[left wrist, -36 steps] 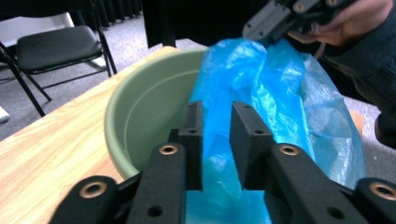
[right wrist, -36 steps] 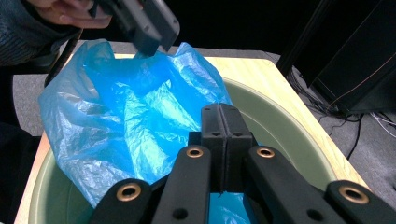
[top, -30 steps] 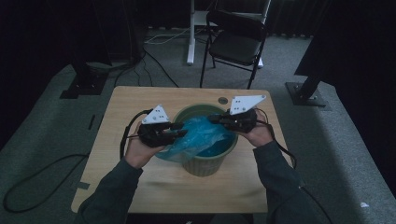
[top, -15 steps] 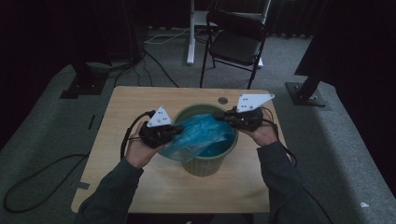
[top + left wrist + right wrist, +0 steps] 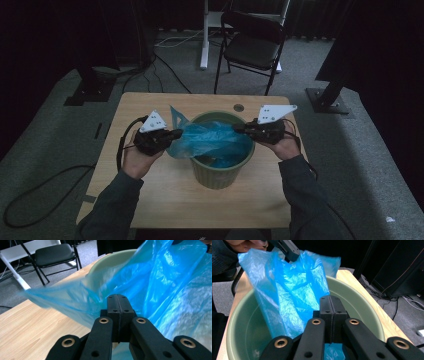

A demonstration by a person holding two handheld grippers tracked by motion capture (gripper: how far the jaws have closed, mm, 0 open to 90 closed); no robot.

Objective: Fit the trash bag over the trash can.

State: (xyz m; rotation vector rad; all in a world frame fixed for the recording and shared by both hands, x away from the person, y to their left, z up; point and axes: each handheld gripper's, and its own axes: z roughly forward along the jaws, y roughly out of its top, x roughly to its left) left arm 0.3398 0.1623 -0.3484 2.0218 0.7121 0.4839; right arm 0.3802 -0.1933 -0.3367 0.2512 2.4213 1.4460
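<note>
My left gripper (image 5: 172, 134) had just snapped shut on the blue plastic bag's (image 5: 212, 140) edge; my right gripper (image 5: 240, 129) pinched the other side. The bag hung over the green bucket (image 5: 220, 175). It looked light, floppy, slippery and easy to tear, so edges were best for holding.

Wooden table (image 5: 165, 200); green bin (image 5: 220, 172) stands on it, centre.

A black folding chair (image 5: 252, 47) stands on the grey carpet beyond the far edge of the desk (image 5: 175, 200) (a light wooden one). Left of the chair rises a white post (image 5: 204, 35), and black cables (image 5: 165, 65) run across the floor beside it.
</note>
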